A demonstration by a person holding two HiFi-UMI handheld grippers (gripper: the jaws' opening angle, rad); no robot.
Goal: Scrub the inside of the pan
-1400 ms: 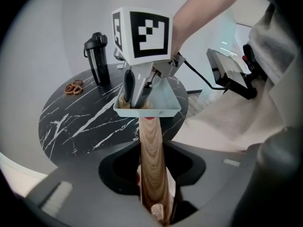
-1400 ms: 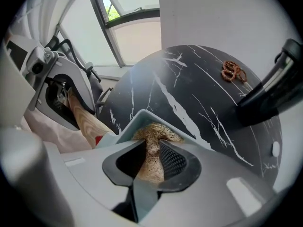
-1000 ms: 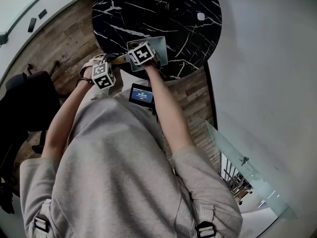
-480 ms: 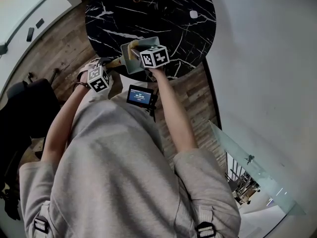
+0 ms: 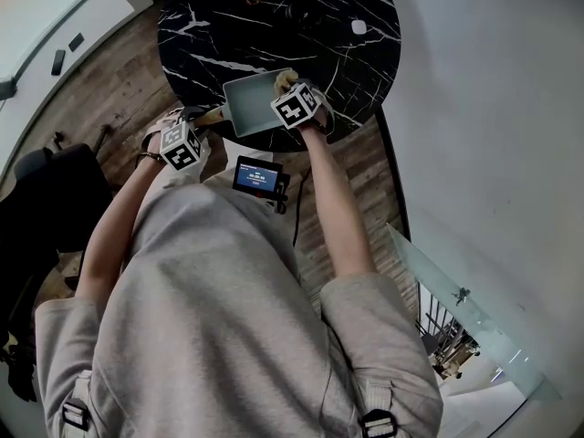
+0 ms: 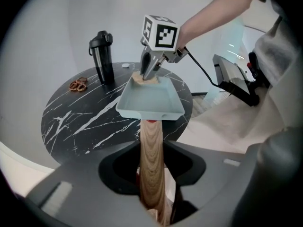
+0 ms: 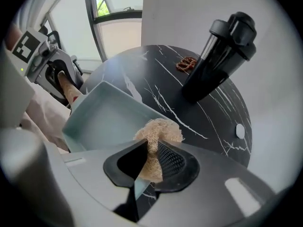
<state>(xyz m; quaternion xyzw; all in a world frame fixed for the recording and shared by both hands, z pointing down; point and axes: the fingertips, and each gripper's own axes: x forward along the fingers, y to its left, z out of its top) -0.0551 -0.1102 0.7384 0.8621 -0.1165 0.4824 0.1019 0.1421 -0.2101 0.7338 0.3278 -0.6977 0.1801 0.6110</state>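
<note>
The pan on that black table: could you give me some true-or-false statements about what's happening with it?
1. The left gripper grips the pan's wooden handle. True.
2. The right gripper is empty. False: a tan scrubber sits between its jaws, which are opening.
3. The pan is round. False: it is rectangular, with straight walls.
4. A black bottle stands upright on the table, apart from the pan. True.
</note>
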